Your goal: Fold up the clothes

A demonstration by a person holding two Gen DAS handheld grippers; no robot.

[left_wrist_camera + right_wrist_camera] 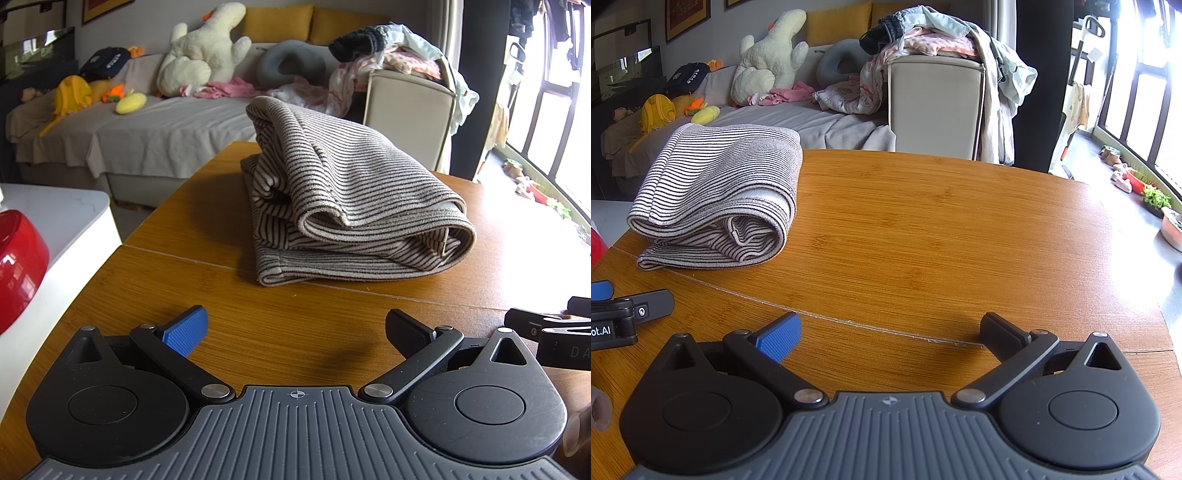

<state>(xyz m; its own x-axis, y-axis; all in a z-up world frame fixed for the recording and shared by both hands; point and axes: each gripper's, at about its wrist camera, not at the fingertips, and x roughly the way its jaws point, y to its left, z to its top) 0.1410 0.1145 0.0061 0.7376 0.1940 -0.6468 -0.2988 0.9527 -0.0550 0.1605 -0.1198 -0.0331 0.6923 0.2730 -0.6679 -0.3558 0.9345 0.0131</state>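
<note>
Folded striped cloth (pixel 343 199) lies on the worktop (pixel 221 295) — left gripper (pixel 295 328) and right gripper (pixel 890 332) both gape empty.

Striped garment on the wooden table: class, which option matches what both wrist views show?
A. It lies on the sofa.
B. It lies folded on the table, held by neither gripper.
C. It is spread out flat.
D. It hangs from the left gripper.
B: the striped garment lies folded in layers on the table, while the left gripper and right gripper are open and empty.
</note>
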